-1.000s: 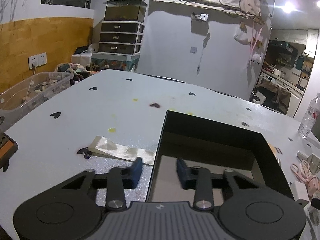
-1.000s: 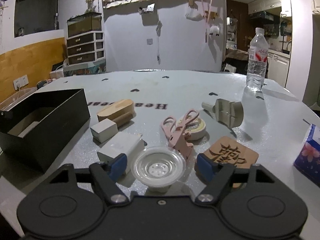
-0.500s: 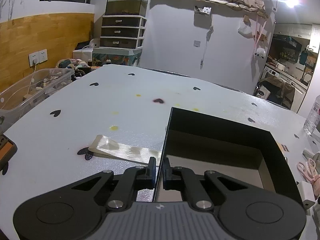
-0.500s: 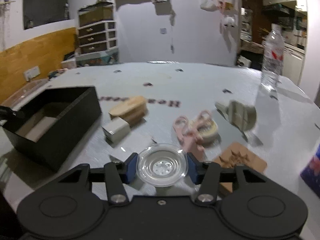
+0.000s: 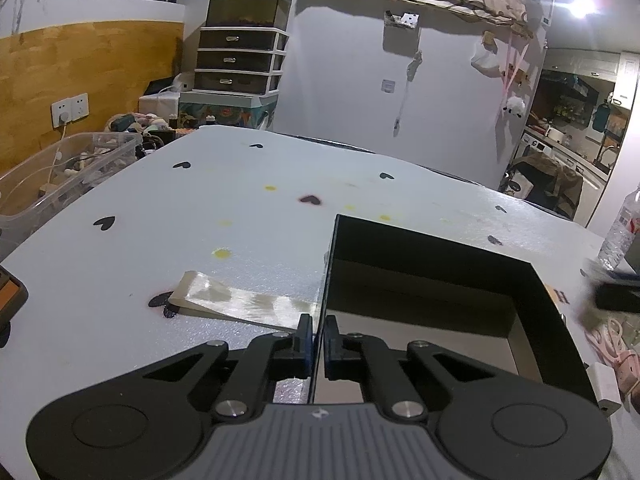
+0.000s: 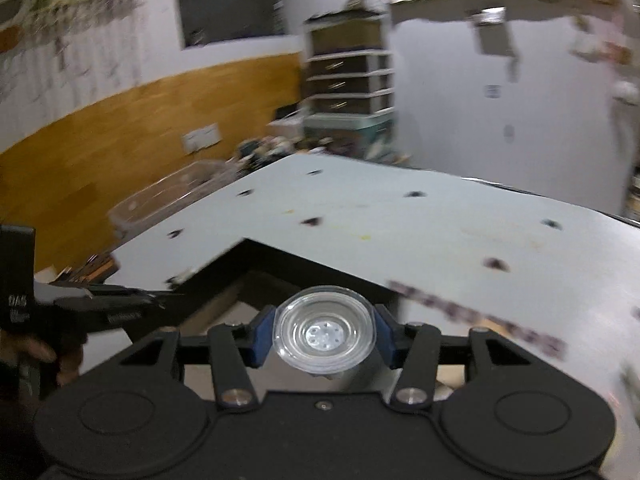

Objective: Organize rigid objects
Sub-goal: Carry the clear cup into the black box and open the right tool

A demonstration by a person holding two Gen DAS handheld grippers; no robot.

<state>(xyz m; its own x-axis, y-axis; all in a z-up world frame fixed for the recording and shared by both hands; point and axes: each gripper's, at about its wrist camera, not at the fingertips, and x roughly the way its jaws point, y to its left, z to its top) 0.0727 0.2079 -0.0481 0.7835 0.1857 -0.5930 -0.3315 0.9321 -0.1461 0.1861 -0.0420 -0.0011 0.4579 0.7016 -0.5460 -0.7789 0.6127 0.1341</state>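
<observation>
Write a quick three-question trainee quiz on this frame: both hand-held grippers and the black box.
1. True or false: the left hand-held gripper is shut on the wall of the black box.
2. What does the right hand-held gripper hold?
A. pink scissors
B. clear round dish
C. water bottle
3. Fill in: the clear round dish is above the ___.

Key
1. True: its pads pinch the box's near left wall.
2. B: pads press on both sides of the dish.
3. Black box, whose open interior shows directly behind the dish.
</observation>
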